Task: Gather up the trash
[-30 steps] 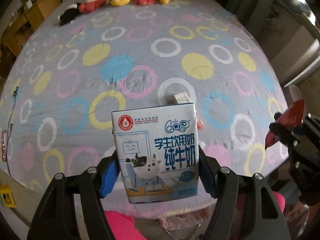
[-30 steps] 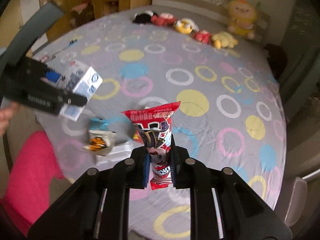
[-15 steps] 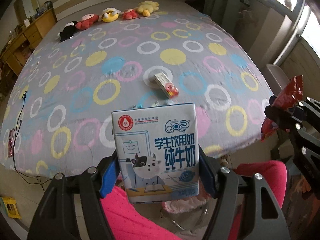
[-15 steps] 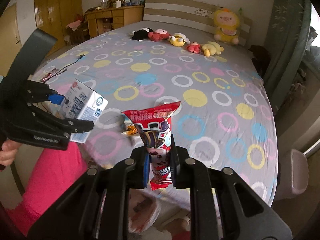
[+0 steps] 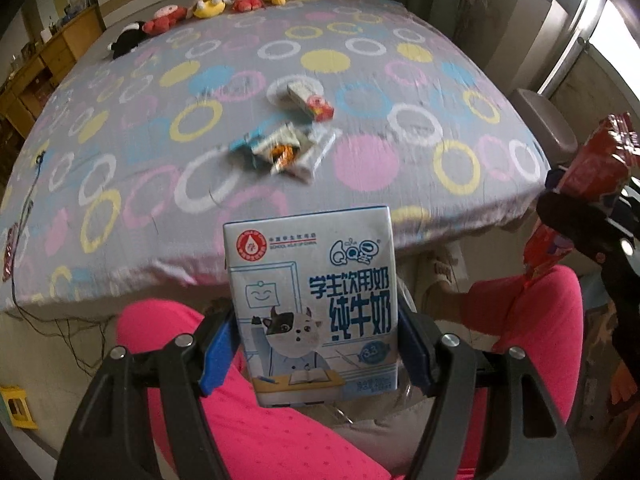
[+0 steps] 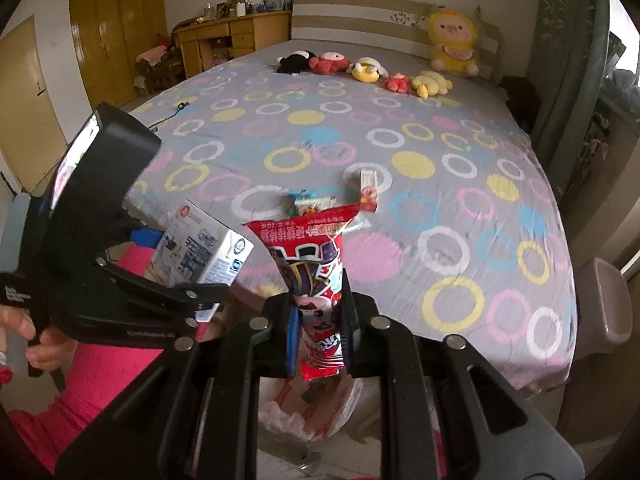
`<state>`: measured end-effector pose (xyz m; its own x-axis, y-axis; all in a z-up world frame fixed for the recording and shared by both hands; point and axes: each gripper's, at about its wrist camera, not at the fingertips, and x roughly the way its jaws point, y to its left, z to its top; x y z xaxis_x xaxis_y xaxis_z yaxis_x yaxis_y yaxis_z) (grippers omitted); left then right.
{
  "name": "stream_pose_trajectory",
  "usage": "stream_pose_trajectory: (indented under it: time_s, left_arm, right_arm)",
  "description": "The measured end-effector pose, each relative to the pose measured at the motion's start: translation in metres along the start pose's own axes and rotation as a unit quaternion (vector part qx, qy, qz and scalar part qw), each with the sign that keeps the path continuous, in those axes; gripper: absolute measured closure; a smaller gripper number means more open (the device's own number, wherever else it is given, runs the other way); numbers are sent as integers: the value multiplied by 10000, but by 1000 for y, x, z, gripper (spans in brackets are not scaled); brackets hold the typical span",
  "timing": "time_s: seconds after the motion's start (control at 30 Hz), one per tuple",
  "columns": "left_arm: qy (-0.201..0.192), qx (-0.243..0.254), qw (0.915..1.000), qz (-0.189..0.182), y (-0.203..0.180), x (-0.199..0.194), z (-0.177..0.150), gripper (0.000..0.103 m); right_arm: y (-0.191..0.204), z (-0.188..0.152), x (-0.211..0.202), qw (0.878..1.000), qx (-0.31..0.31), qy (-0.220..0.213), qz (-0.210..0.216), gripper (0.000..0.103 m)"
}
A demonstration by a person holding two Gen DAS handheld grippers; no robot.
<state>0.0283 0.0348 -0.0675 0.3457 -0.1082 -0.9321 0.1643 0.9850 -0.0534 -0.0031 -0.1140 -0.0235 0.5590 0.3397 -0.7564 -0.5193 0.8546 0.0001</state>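
Note:
My left gripper [image 5: 316, 344] is shut on a white and blue milk carton [image 5: 312, 300], held upright off the foot of the bed, above pink-trousered legs. From the right wrist view the same carton [image 6: 204, 252] shows at the left in that gripper. My right gripper [image 6: 320, 328] is shut on a red snack wrapper [image 6: 316, 264], which also shows at the right edge of the left wrist view as the wrapper [image 5: 596, 168]. Below it sits a white plastic bag [image 6: 308, 412] with trash inside. On the bed remain a small red and white box [image 5: 310, 100] and a heap of wrappers [image 5: 280, 148].
The bed [image 5: 360, 168] has a grey cover with coloured rings. Several plush toys [image 6: 372, 70] lie in a row near the headboard. A cable [image 5: 24, 216] runs along the bed's left side. A grey bin [image 6: 612, 304] stands at the right; wooden desk and wardrobe [image 6: 116, 36] at the back left.
Both grippers have drawn back from the bed toward its foot, each keeping its hold. The leftover trash on the cover now lies farther off, and legs and the bag have come into view.

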Motion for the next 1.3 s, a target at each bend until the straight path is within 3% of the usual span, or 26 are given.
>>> stream_pose_trajectory:
  time_s: [0.23,0.77,1.3]
  left_arm:
    - [289,-95,9994,-142,-7,34,-29,36]
    - [957,-244,9949,-216,-19,119,-58,36]
    - [1718,-485,9833,-348,-24,198,-73,36]
  right_arm:
    - [11,-32,16,9991,291,184,227,86]
    - [8,-83,93,9953,515,816,76,86]
    - [-20,-126,171,9782,1309,1601,211,86]
